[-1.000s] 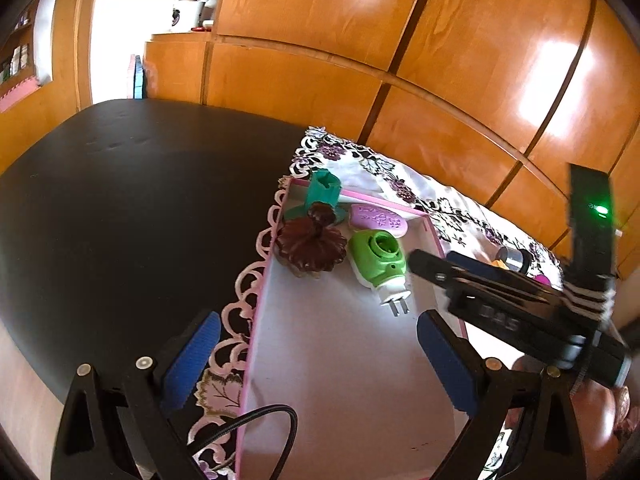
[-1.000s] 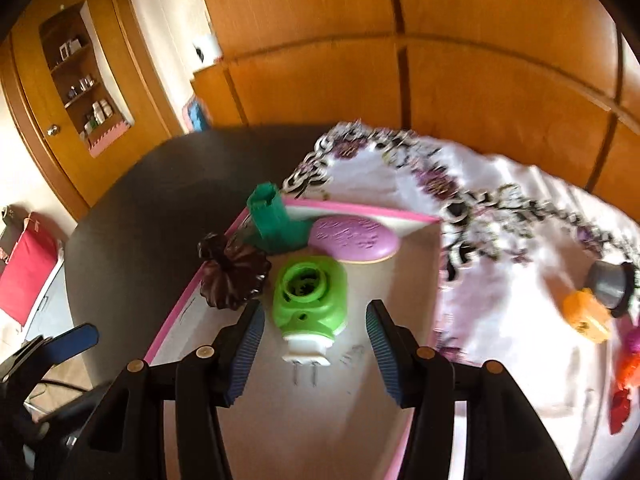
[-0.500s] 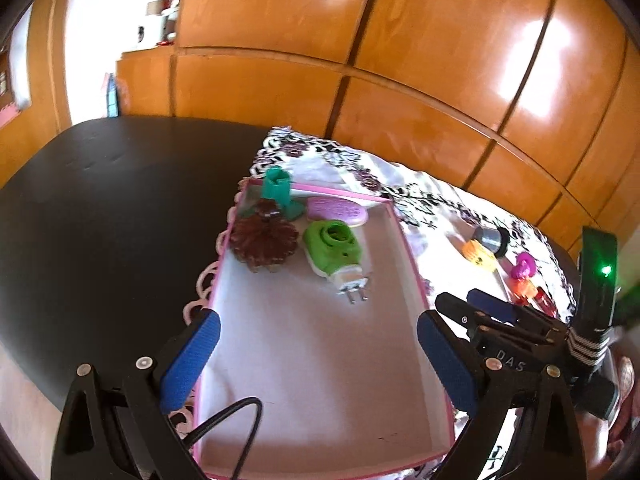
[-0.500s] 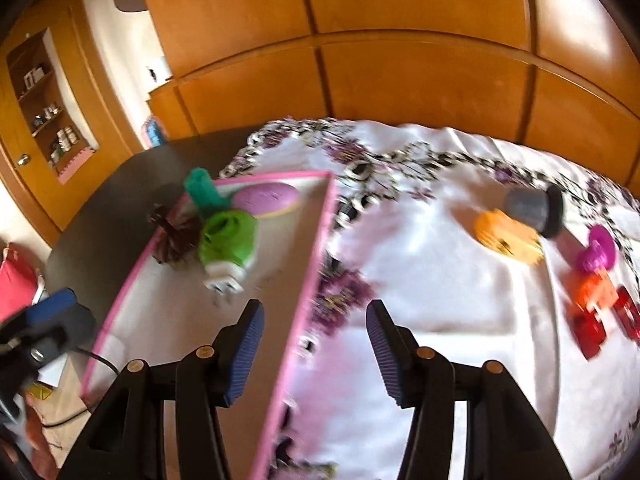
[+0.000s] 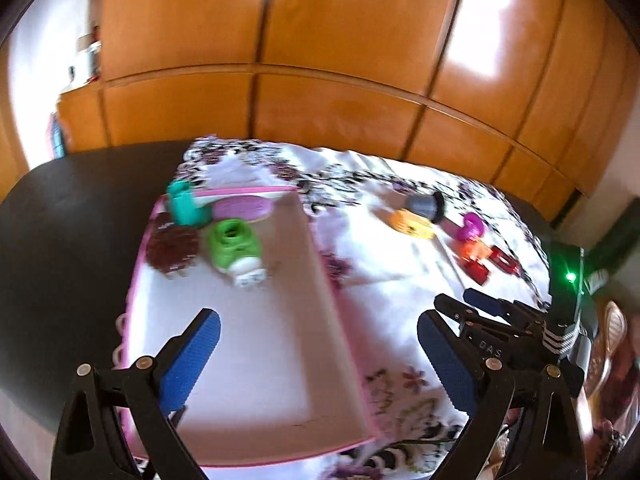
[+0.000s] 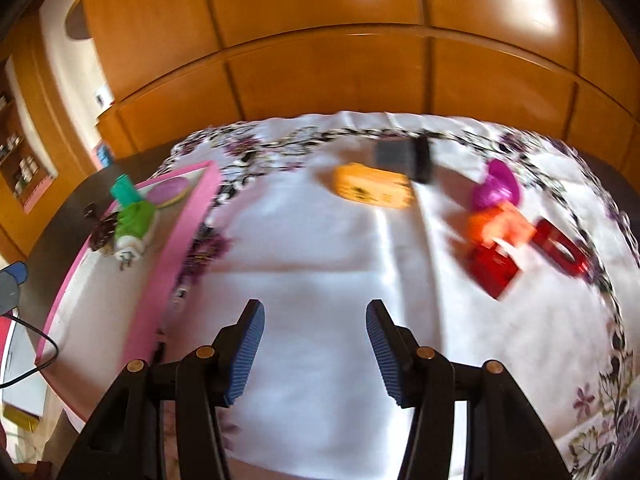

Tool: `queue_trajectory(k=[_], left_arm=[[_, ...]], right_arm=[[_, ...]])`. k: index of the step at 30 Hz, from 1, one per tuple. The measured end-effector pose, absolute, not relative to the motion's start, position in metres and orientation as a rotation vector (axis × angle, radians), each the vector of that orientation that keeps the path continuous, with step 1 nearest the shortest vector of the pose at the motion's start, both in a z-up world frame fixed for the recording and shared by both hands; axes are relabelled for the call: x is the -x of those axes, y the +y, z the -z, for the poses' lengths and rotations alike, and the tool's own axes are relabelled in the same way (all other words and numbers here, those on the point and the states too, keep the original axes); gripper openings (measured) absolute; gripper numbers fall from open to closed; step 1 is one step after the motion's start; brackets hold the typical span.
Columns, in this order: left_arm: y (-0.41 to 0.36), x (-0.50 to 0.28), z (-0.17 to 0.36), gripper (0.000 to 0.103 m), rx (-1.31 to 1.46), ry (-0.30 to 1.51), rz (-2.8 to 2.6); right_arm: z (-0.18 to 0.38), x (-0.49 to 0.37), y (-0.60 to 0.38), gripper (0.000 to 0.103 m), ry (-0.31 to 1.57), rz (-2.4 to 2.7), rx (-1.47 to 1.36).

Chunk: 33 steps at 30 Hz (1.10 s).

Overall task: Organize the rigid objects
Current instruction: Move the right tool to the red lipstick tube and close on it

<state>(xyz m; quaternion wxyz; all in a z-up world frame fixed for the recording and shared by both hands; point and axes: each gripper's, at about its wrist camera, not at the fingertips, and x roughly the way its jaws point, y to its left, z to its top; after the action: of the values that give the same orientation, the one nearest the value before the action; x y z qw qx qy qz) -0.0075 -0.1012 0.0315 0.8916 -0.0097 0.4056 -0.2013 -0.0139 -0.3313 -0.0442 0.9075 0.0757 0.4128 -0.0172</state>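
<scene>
Both grippers hang above the table with their jaws apart and nothing between the blue pads. The left gripper (image 5: 318, 354) stands wide open over the near part of the pink-rimmed tray (image 5: 344, 344), which lies on the left side of the floral tablecloth (image 6: 320, 264). At the tray's far end sit four things close together — a teal piece (image 5: 182, 204), a purple oval (image 5: 242, 209), a dark brown ruffled piece (image 5: 172, 247) and a green plug-in device (image 5: 234, 250) with its white plug end towards the near side. The right gripper (image 6: 315, 350) is about half open over bare cloth to the right of the tray. Well beyond it, loose on the cloth, lie an orange block (image 6: 374, 187) touching a grey cylinder (image 6: 402, 155), and further right a magenta piece (image 6: 496, 186), a small orange piece (image 6: 500, 228) and red pieces (image 6: 494, 268) — all blurred.
</scene>
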Motion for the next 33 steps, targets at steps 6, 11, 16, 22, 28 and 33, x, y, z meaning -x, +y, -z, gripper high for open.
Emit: queue_trajectory(k=[6,11,16,22,28,33], left_arm=[[-0.148,0.024,-0.037,0.100,-0.080,0.818,0.515],[-0.177,0.033,-0.040,0.100,-0.105,0.809,0.586],[-0.209,0.036,-0.038,0.102,-0.145,0.804,0.627],[-0.228,0.027,-0.026,0.102,-0.164,0.849,0.605],[-0.233,0.016,-0.018,0.102,-0.151,0.891,0.551],[-0.237,0.011,-0.018,0.102,-0.150,0.892,0.521]], right_arm=[[0.050,0.036,-0.376,0.053,0.837,0.106,-0.195],[0.051,0.051,-0.418,0.053,0.815,0.183,-0.251],[0.052,0.059,-0.444,0.053,0.802,0.222,-0.285],[0.052,0.045,-0.459,0.053,0.818,0.206,-0.268],[0.055,-0.001,-0.469,0.054,0.856,0.132,-0.312],[0.062,-0.018,-0.453,0.056,0.898,0.039,-0.332]])
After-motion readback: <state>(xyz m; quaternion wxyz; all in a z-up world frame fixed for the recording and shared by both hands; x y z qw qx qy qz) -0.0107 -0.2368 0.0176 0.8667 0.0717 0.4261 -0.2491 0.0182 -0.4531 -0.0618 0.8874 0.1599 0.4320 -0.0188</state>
